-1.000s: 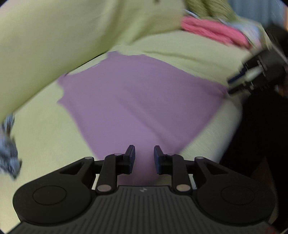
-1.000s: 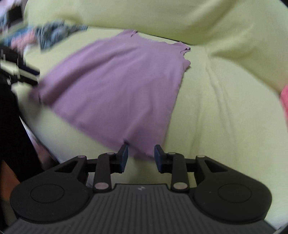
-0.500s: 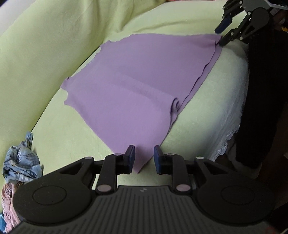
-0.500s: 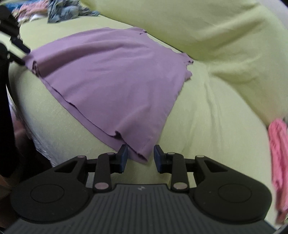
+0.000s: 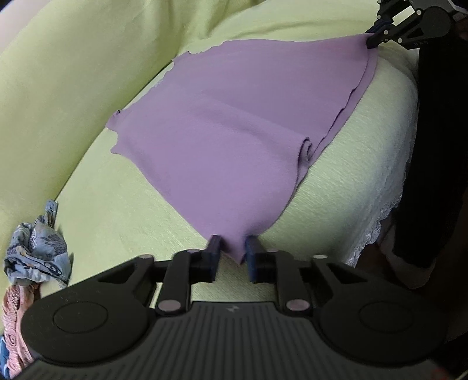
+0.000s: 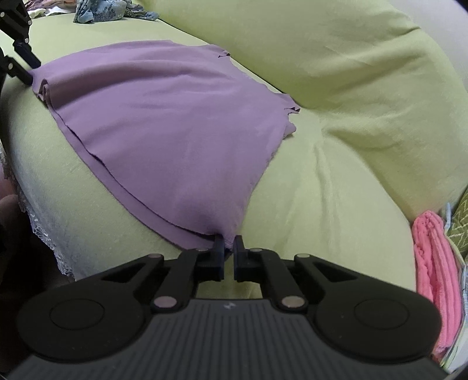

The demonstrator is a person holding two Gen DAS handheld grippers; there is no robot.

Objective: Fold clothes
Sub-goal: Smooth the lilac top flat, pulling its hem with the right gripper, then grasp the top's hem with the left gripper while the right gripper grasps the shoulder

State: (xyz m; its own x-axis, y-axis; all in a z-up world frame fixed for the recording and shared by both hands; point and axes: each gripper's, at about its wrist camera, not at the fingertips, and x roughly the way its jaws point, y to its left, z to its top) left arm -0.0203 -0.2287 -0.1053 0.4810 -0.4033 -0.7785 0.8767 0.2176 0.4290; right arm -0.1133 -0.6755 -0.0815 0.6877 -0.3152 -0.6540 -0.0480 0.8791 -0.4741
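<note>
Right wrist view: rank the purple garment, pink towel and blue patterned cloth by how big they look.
1. purple garment, by far the largest.
2. pink towel, partly cut off at the edge.
3. blue patterned cloth, smallest, though it lies farthest from the camera, so true size is unsure.

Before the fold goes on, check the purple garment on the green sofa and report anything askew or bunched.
One thing: the purple knit garment lies mostly flat on the light green sofa seat, but its front hem has a small rolled-up bunch near the left gripper. Both layers' edges also sit slightly offset along that hem.
</note>
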